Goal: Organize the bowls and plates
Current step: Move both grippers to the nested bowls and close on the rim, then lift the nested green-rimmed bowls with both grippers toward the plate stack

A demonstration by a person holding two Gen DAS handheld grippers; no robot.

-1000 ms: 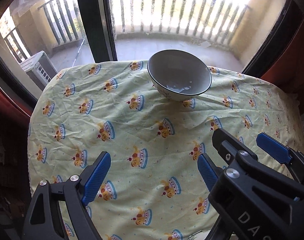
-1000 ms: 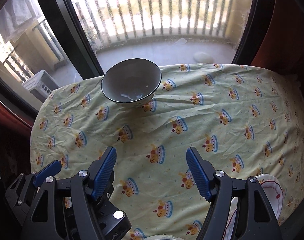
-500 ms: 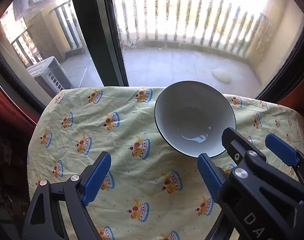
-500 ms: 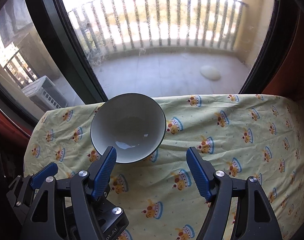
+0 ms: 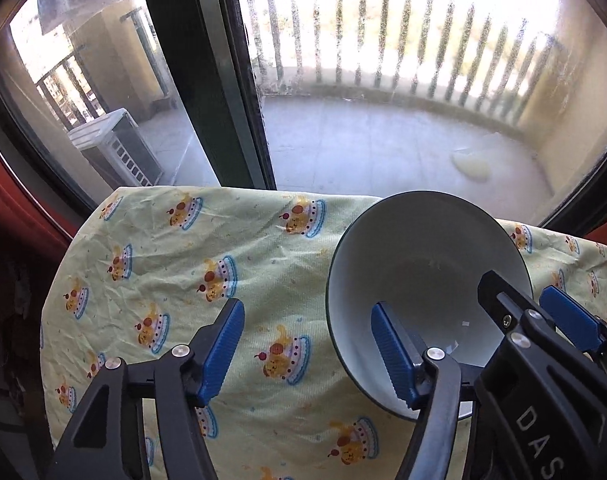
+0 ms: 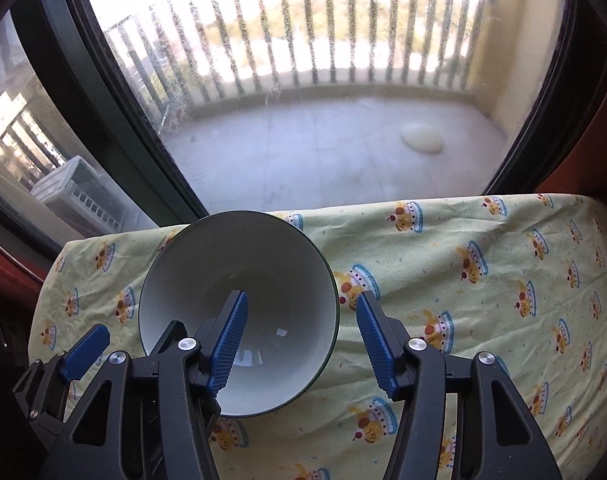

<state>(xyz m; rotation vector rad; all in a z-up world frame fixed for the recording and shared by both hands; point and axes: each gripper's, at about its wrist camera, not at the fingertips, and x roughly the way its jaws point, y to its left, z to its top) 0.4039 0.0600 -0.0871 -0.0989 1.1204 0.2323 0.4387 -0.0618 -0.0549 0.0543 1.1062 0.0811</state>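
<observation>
Apparently upright, bowl (image 6: 263, 280) mouth-up between both half-closed grippers.

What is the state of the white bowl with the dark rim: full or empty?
Empty. The white bowl with the dark rim shows a bare glossy inside in both wrist views, only light reflections at its bottom; it stands upright on the patterned cloth.

A white bowl (image 6: 259, 280) with a dark rim — upright, empty — sits near the tablecloth's (image 6: 483, 280) far edge.

Black tongs (image 5: 307, 350), ribbed blue pads (image 6: 228, 344), silver screws
</observation>
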